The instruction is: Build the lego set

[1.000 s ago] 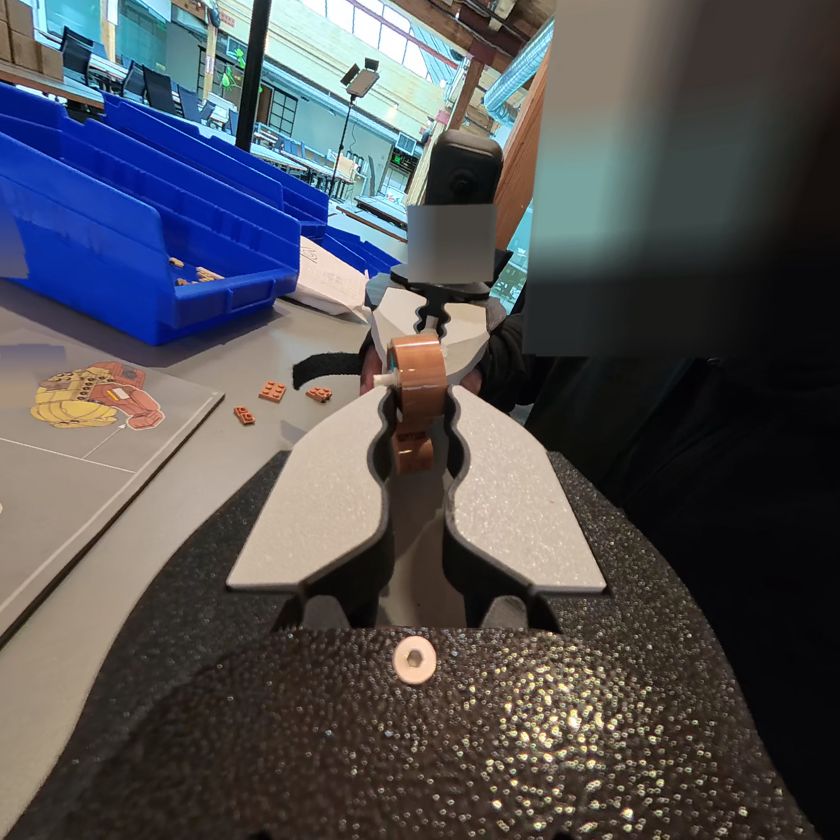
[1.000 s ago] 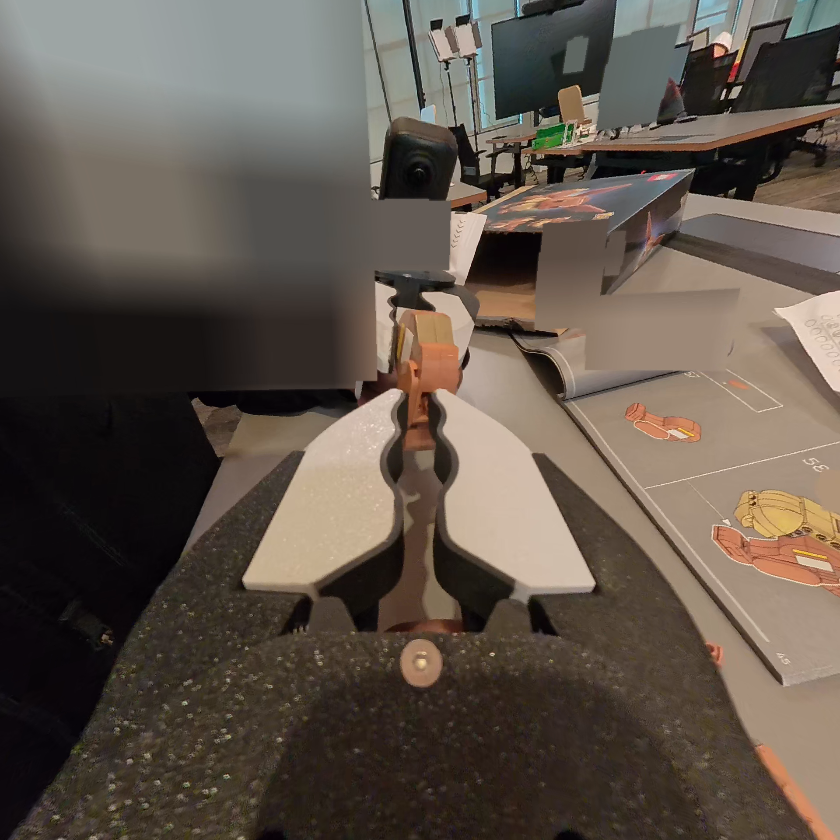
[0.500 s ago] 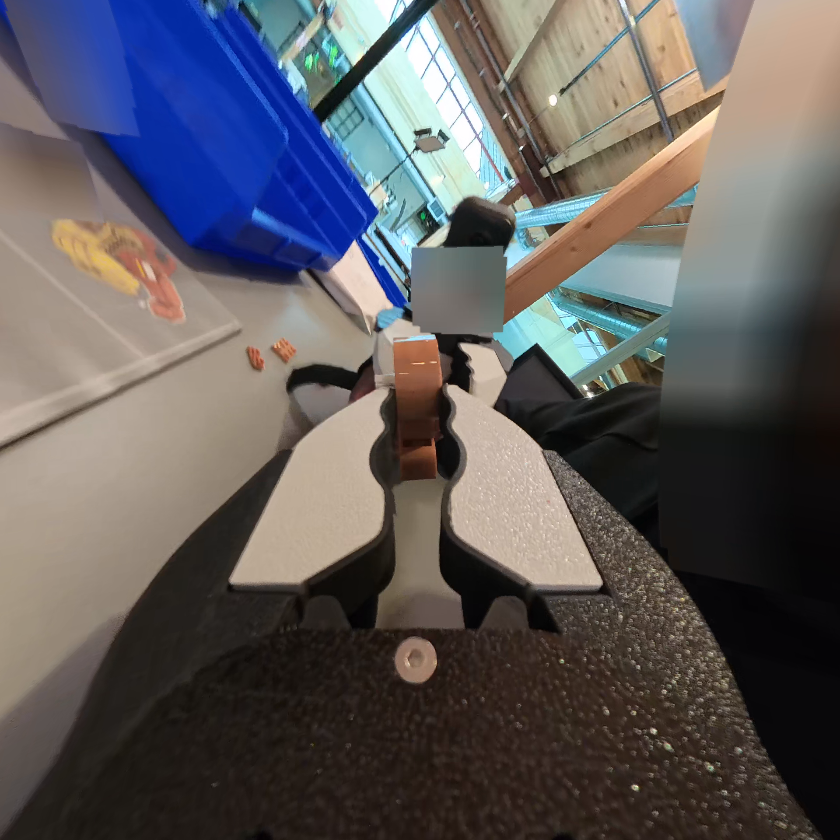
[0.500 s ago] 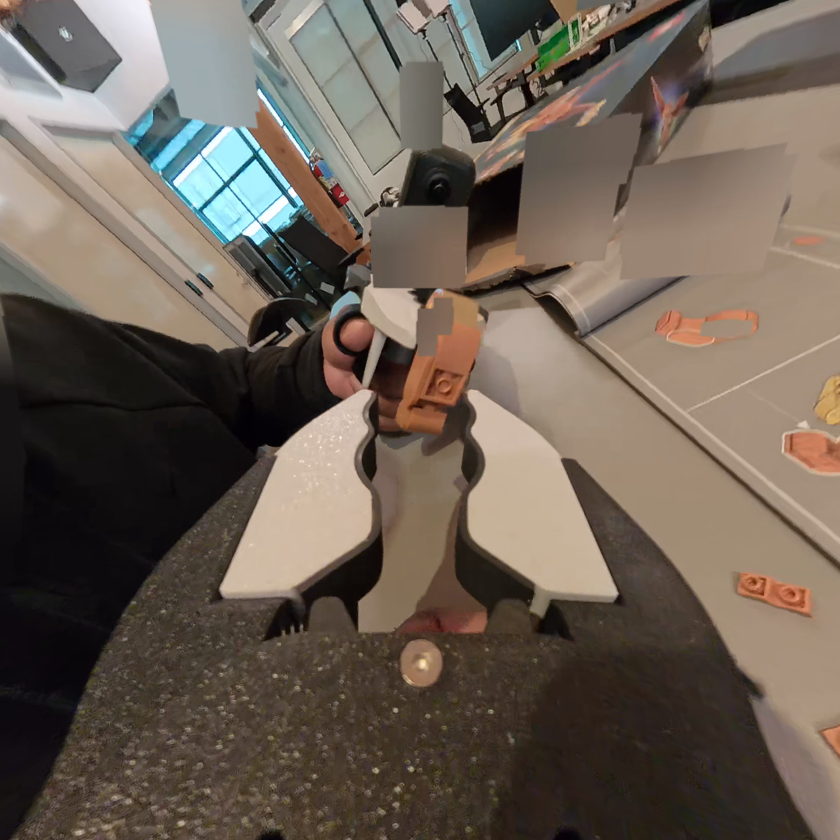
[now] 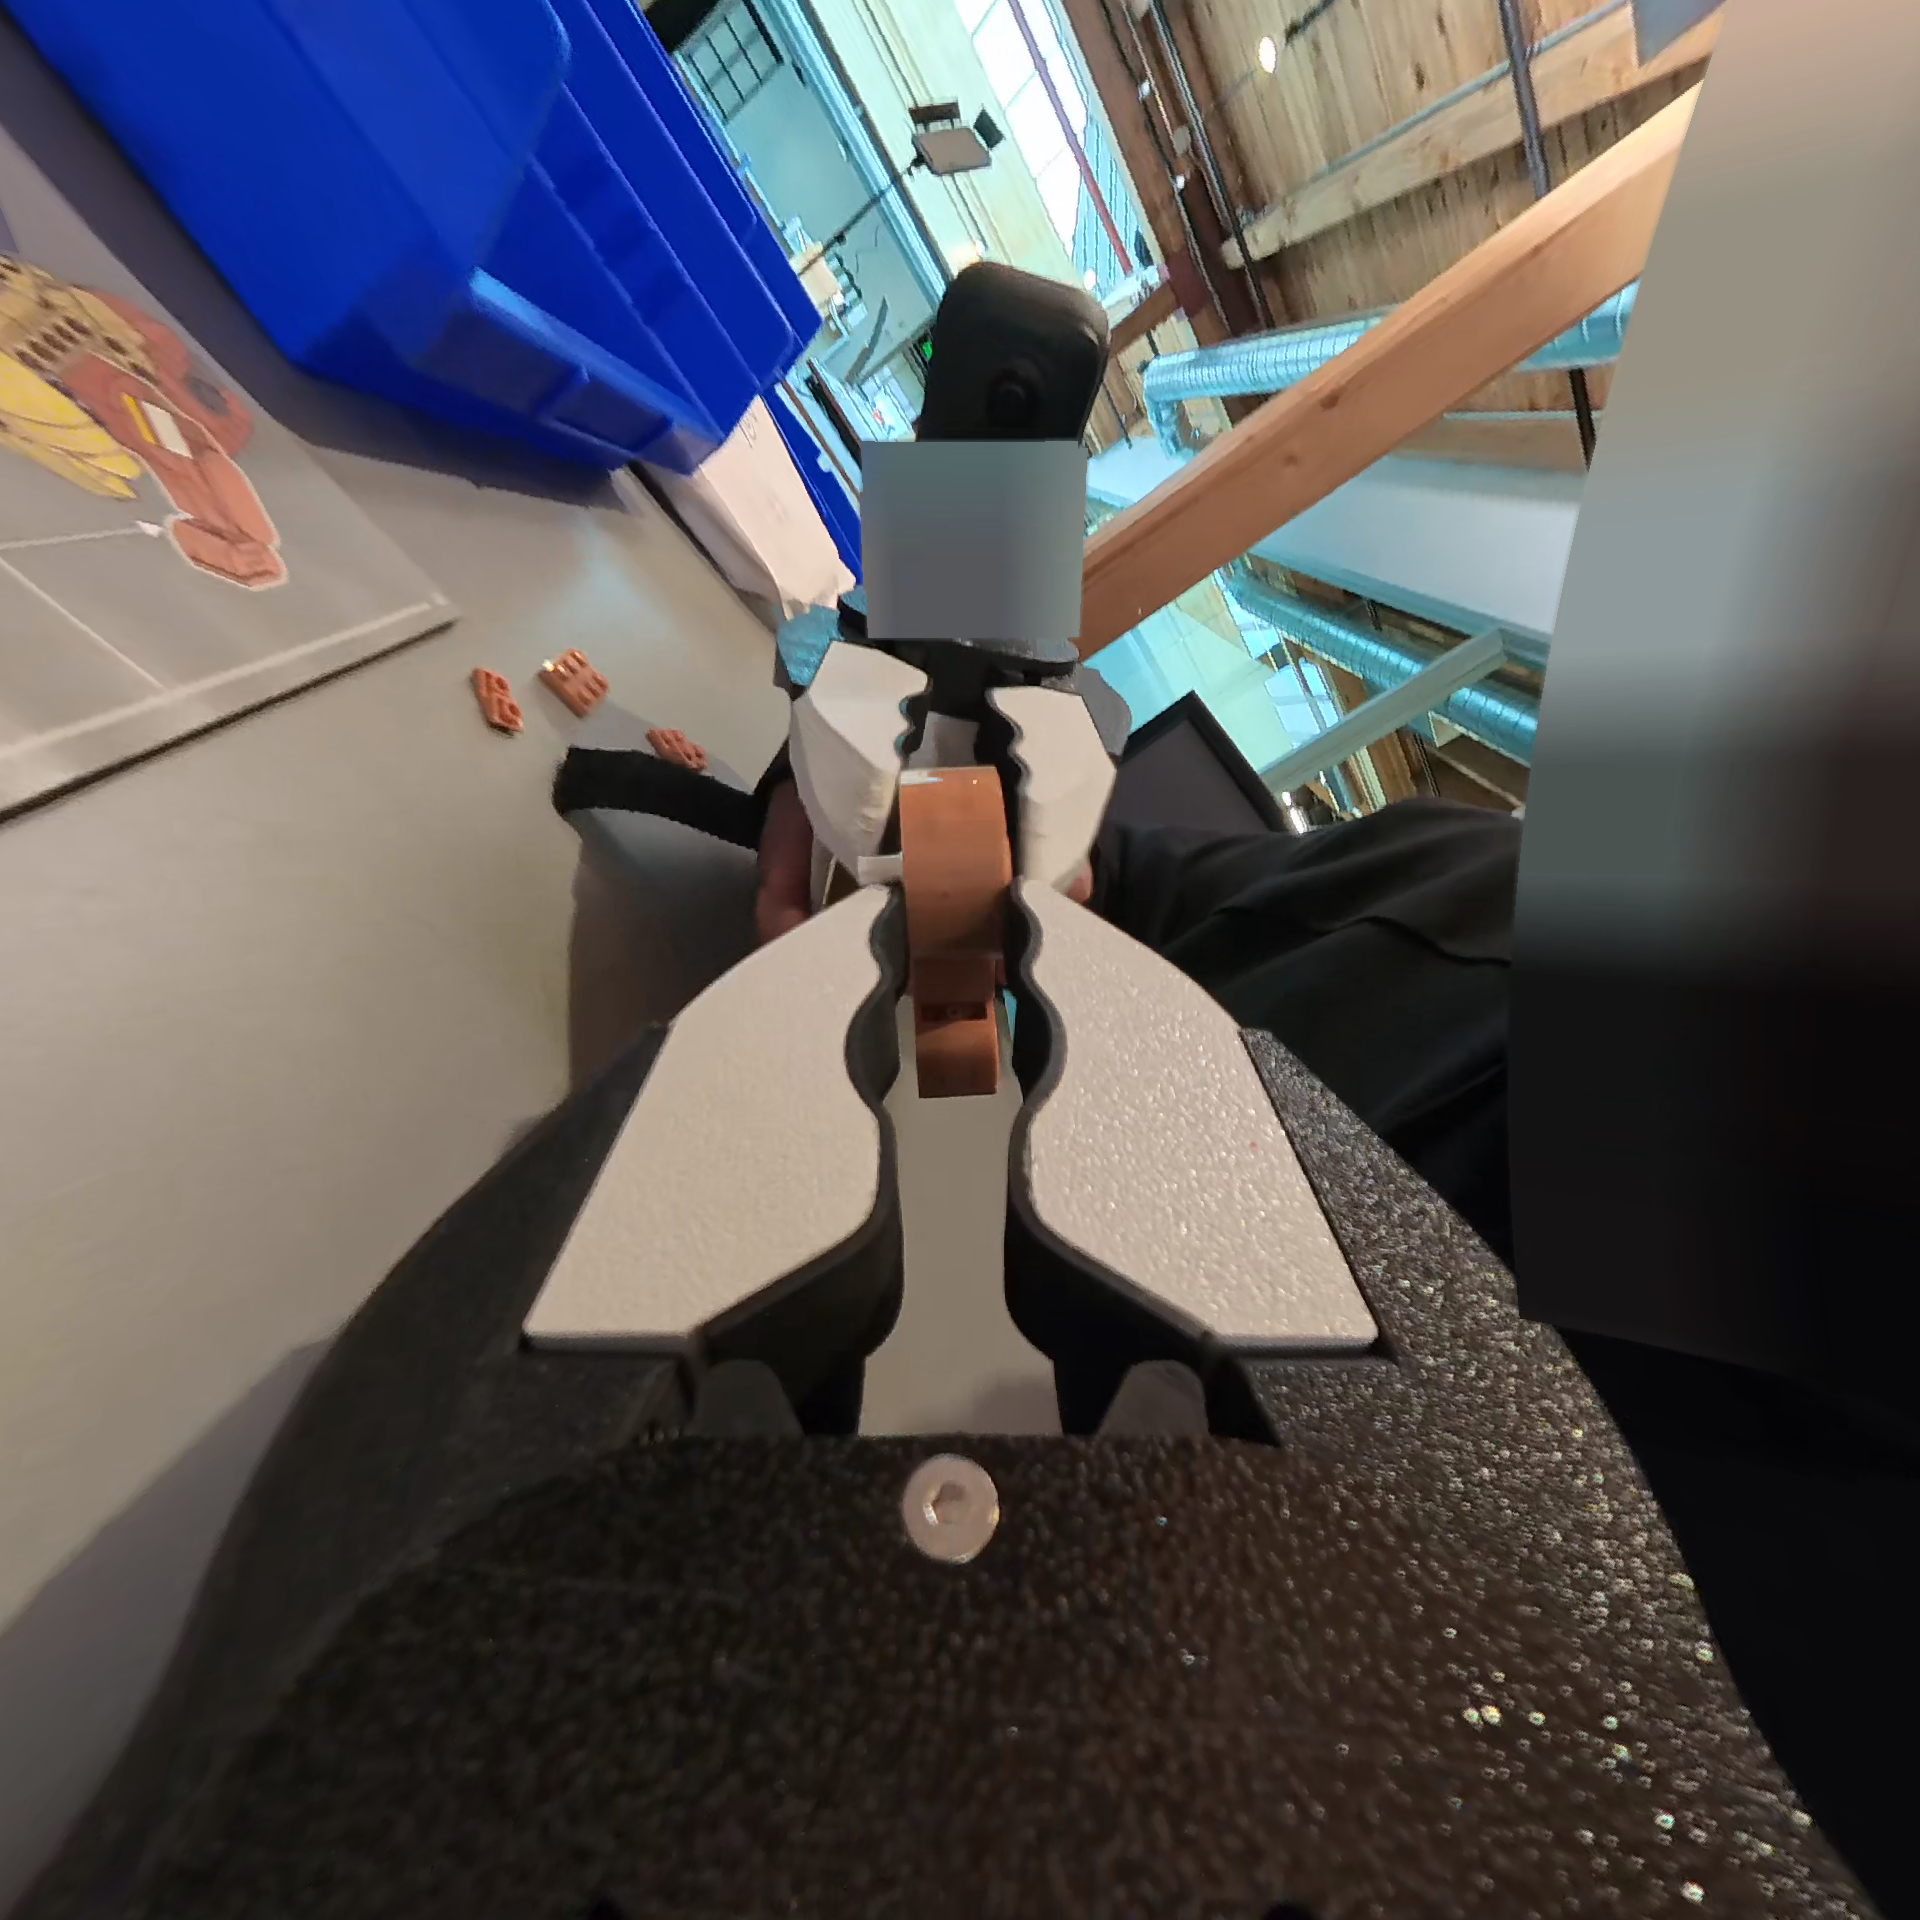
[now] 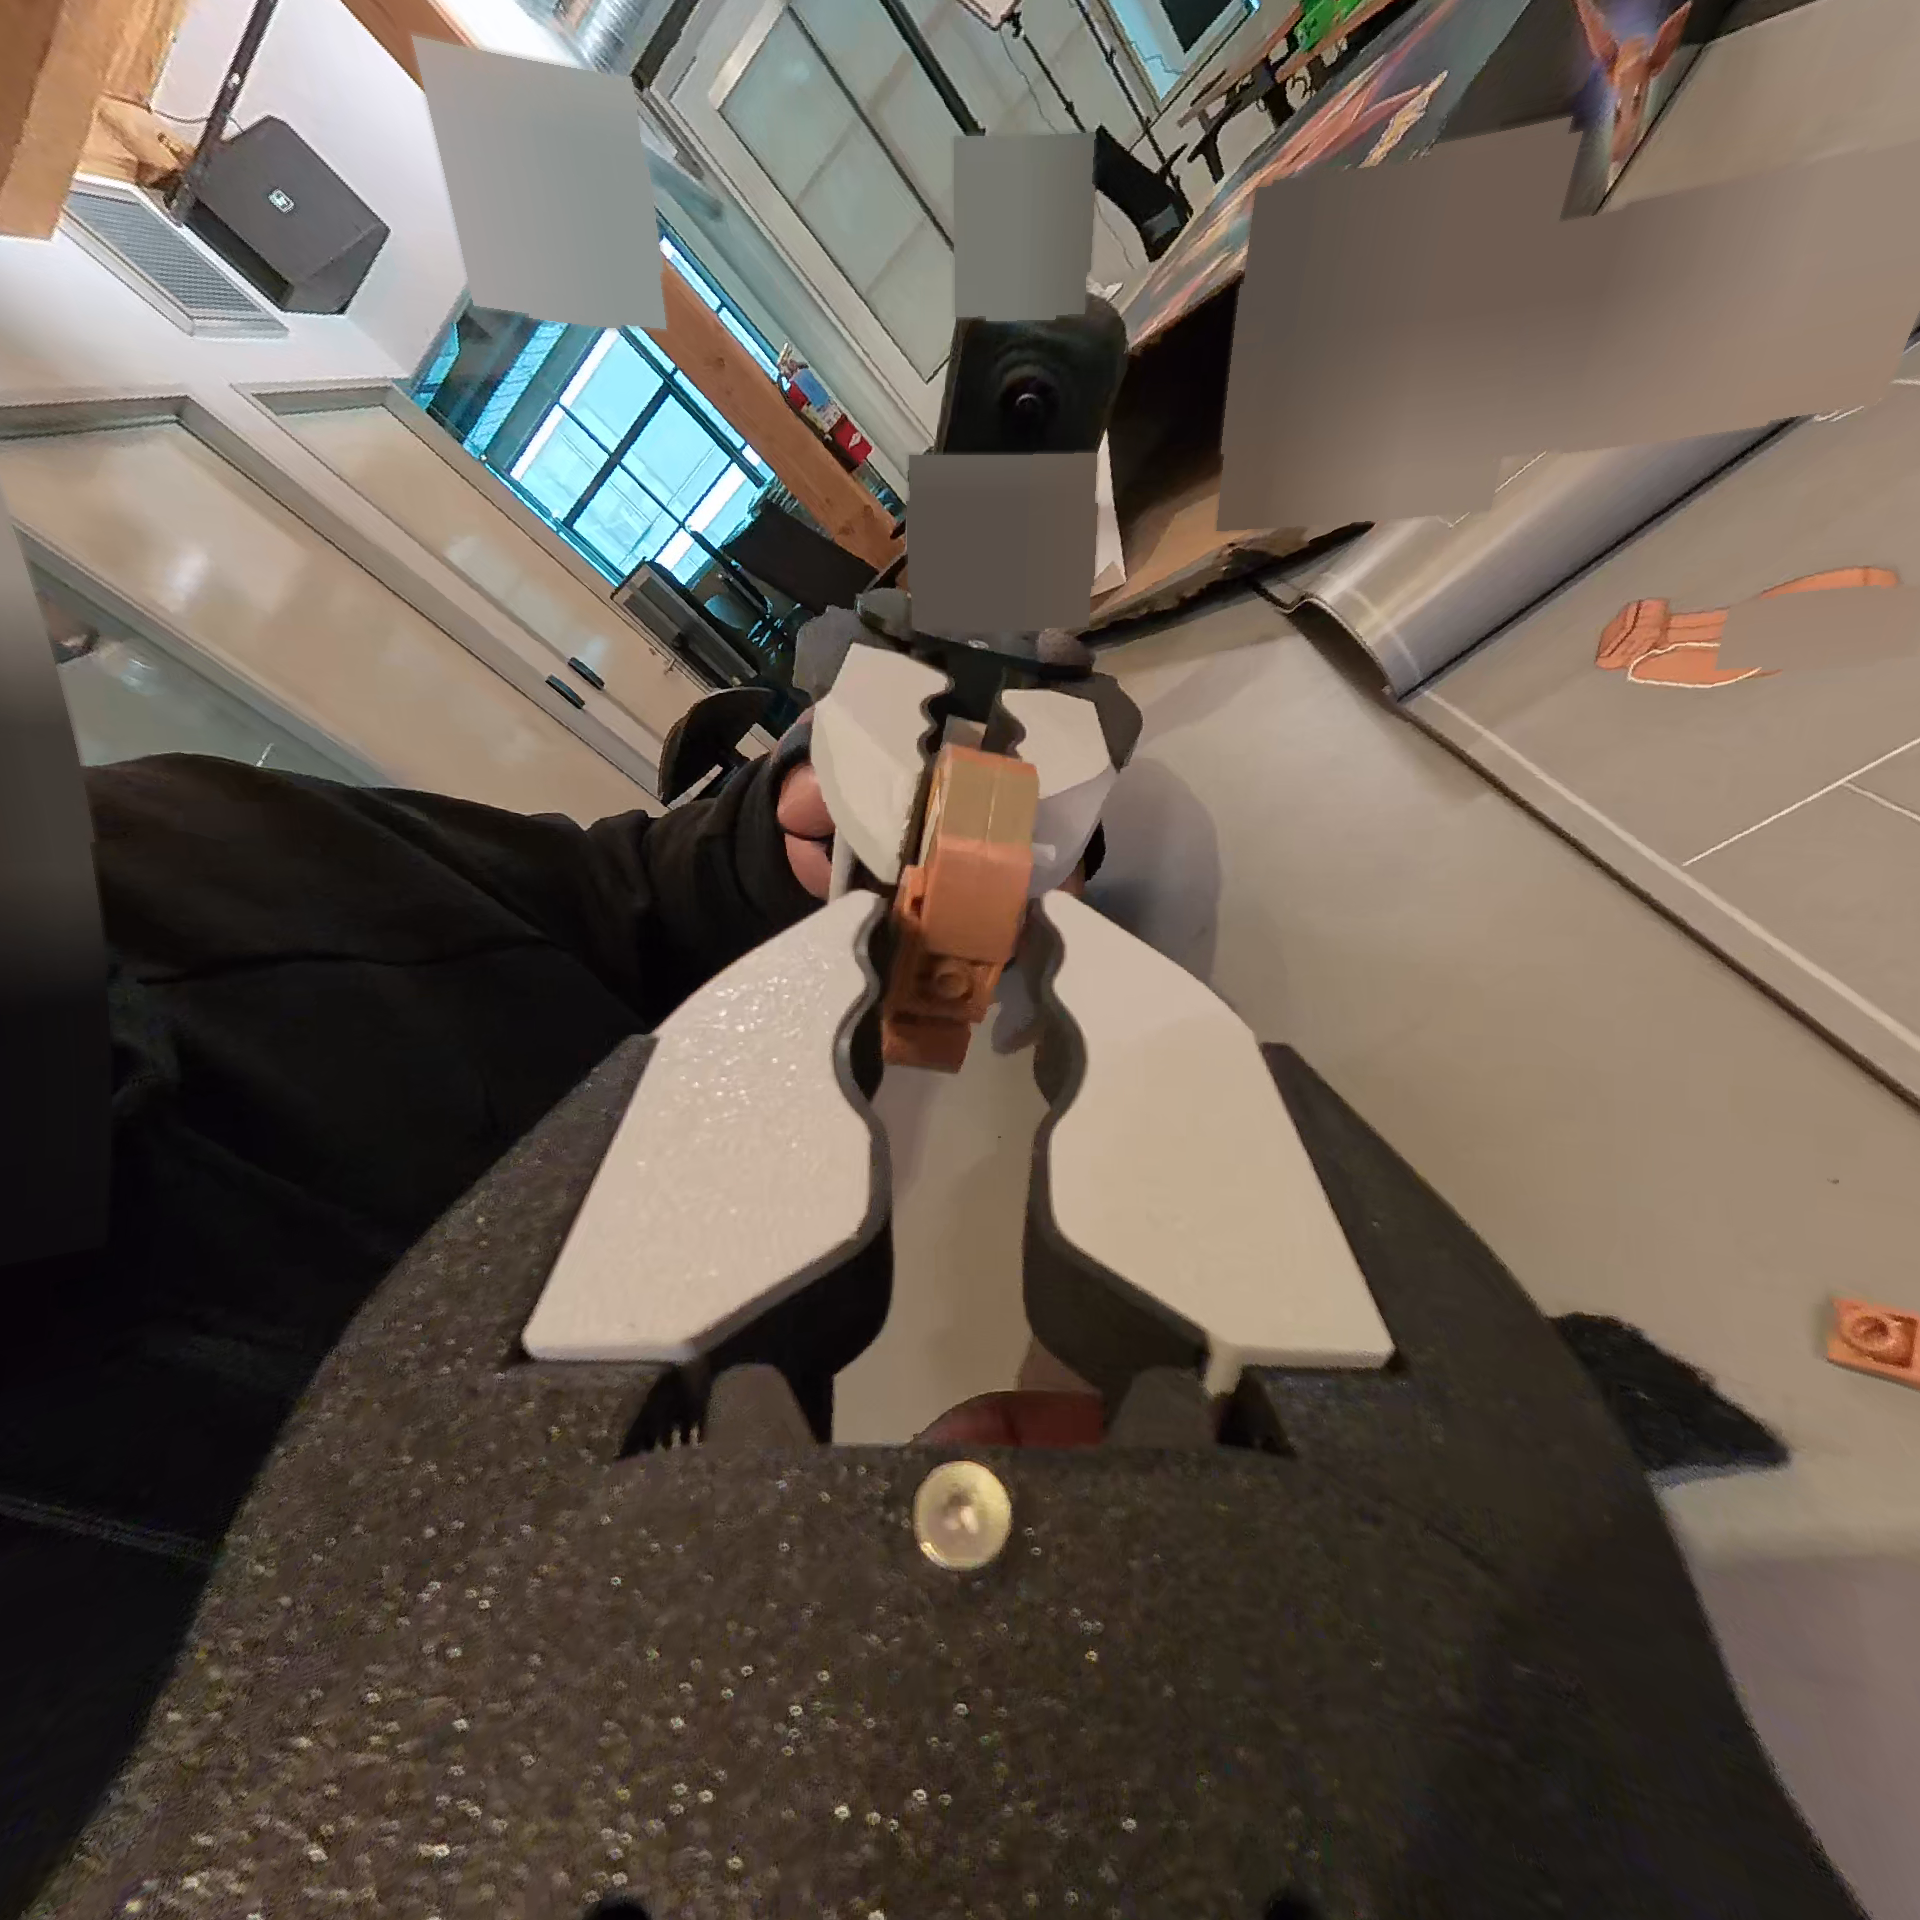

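Both tools meet nose to nose above the counter (image 5: pixel 260 935), left tool (image 5: pixel 951 914) and right tool (image 6: pixel 961 935) each clamped on one brown brick assembly (image 5: pixel 951 873) between them

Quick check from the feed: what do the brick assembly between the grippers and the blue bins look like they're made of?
The brick assembly looks like moulded plastic, reddish-brown with a tan section: smooth, faintly glossy faces, crisp edges and a round stud. The left gripper is clamped on it. The blue bins also seem to be plastic, probably rigid and moulded: uniform saturated colour, rounded rims, soft sheen. Neither can be confirmed by look alone.
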